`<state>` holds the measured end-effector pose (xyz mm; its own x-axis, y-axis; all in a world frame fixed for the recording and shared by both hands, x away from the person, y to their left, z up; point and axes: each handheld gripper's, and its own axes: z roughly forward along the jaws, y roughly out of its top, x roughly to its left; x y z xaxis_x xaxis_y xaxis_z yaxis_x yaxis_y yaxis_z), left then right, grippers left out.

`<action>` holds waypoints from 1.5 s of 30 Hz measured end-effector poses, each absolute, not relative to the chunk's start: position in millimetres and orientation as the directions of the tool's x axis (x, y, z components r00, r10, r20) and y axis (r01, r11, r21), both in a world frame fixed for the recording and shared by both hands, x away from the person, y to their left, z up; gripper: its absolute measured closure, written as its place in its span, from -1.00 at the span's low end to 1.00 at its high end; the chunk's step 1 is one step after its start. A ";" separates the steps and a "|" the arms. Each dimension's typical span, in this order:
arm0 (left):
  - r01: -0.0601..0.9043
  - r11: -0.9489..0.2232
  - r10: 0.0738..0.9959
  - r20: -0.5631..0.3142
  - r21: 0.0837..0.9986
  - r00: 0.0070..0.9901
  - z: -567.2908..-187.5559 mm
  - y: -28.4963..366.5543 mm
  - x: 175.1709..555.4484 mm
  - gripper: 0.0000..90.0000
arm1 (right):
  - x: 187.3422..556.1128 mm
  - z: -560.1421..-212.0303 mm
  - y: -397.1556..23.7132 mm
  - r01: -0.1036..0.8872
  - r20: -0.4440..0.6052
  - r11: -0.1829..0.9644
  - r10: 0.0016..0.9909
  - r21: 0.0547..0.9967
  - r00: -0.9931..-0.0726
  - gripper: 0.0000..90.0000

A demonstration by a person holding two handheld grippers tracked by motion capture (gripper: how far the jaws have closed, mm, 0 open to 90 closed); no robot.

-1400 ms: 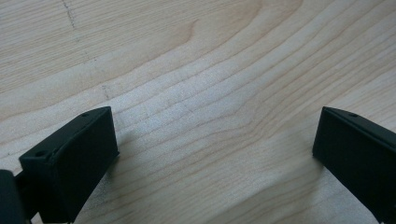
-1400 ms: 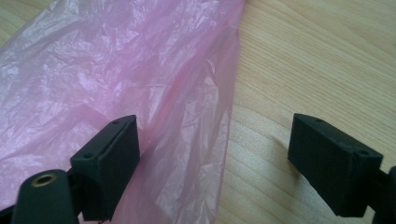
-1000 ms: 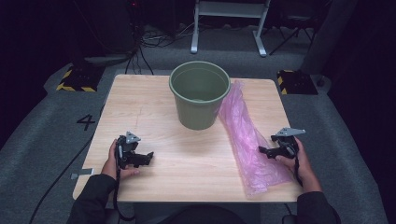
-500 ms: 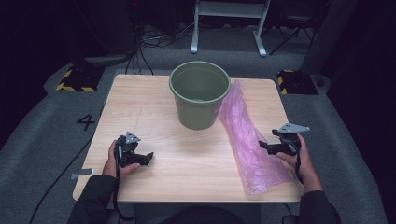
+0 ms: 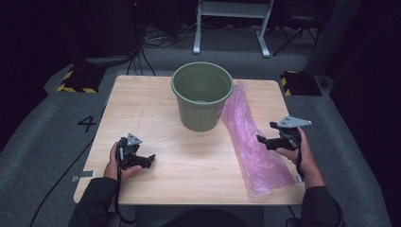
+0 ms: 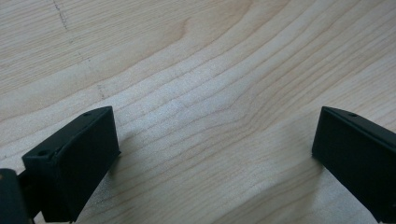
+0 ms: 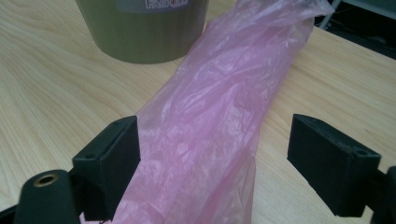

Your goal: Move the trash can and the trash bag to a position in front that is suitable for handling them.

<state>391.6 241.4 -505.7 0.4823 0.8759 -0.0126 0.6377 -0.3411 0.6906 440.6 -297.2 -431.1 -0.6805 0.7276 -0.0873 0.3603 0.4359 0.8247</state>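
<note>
The pale wood-grain table [image 5: 156, 109] carries a round, tapered green bucket [image 5: 202, 94]. Touching the bucket's right side lies a long crinkled pink plastic bag [image 5: 253, 146]. The right claw [image 5: 263, 141] is released, straddling the bag; the left claw [image 5: 150, 160], released, sits over bare wood well left.

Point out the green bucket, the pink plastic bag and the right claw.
green bucket [image 5: 201, 111], high view, outer wall.
pink plastic bag [image 7: 210, 121], right gripper view, crinkled middle.
right claw [image 5: 265, 140], high view, between its fingertips.

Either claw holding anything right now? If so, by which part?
Nothing held. The left claw is open over bare table; the right claw is open, jaws straddling the pink bag mid-length, not closed on it.
</note>
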 end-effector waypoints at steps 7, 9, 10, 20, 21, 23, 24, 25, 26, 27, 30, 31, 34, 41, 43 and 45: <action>0.638 -0.341 0.876 -0.013 0.690 0.483 -505.7 241.4 391.6 -0.99 | 447.4 -415.0 -285.4 0.326 -0.099 0.446 0.701 0.834 -0.706 -0.60; 0.638 -0.341 0.876 -0.013 0.690 0.483 -505.7 241.4 391.6 -0.99 | 449.0 -410.8 -282.8 0.317 -0.103 0.446 0.698 0.837 -0.708 -0.60; 0.638 -0.341 0.876 -0.013 0.691 0.483 -505.7 241.4 391.6 -0.99 | 449.8 -408.8 -281.4 0.313 -0.105 0.446 0.696 0.839 -0.710 -0.60; 0.638 -0.341 0.876 -0.013 0.691 0.483 -505.7 241.4 391.6 -0.99 | 459.6 -393.3 -261.1 0.285 -0.103 0.442 0.671 0.851 -0.734 -0.54; 0.638 -0.341 0.876 -0.013 0.691 0.483 -505.7 241.4 391.6 -0.99 | 460.5 -391.3 -259.1 0.282 -0.100 0.439 0.668 0.853 -0.737 -0.54; 0.638 -0.341 0.876 -0.013 0.691 0.483 -505.7 241.4 391.6 -0.99 | 461.7 -388.7 -256.6 0.280 -0.102 0.439 0.669 0.854 -0.736 -0.54; 0.638 -0.341 0.876 -0.013 0.691 0.482 -505.7 241.4 391.6 -0.99 | 463.4 -384.3 -252.0 0.273 -0.108 0.441 0.666 0.855 -0.738 -0.54; 0.638 -0.341 0.876 -0.013 0.691 0.483 -505.7 241.4 391.7 -0.99 | 464.1 -382.6 -250.3 0.270 -0.108 0.440 0.664 0.856 -0.740 -0.54; 0.638 -0.341 0.876 -0.013 0.691 0.482 -505.7 241.4 391.6 -0.99 | 464.9 -380.3 -247.9 0.266 -0.110 0.442 0.661 0.857 -0.743 -0.54; 0.638 -0.341 0.876 -0.013 0.691 0.482 -505.7 241.4 391.6 -0.99 | 465.6 -377.9 -245.4 0.262 -0.114 0.444 0.659 0.857 -0.744 -0.54; 0.638 -0.341 0.876 -0.013 0.691 0.483 -505.7 241.4 391.6 -0.99 | 468.1 -370.6 -238.7 0.246 -0.120 0.443 0.650 0.862 -0.750 -0.54; 0.638 -0.341 0.876 -0.013 0.690 0.483 -505.7 241.4 391.6 -0.99 | 468.9 -368.2 -236.5 0.239 -0.125 0.444 0.647 0.863 -0.752 -0.54; 0.638 -0.341 0.876 -0.013 0.690 0.482 -505.7 241.4 391.6 -0.99 | 470.9 -362.0 -230.4 0.220 -0.130 0.439 0.639 0.871 -0.758 -0.56; 0.638 -0.341 0.876 -0.013 0.691 0.483 -505.7 241.4 391.6 -0.99 | 474.4 -350.2 -218.3 0.195 -0.143 0.435 0.631 0.879 -0.762 -0.55; 0.638 -0.341 0.876 -0.013 0.691 0.483 -505.7 241.4 391.6 -0.99 | 475.2 -346.7 -215.2 0.188 -0.151 0.439 0.630 0.879 -0.762 -0.55; 0.638 -0.341 0.876 -0.013 0.691 0.483 -505.7 241.4 391.6 -0.99 | 475.3 -345.4 -213.7 0.183 -0.154 0.441 0.625 0.878 -0.765 -0.55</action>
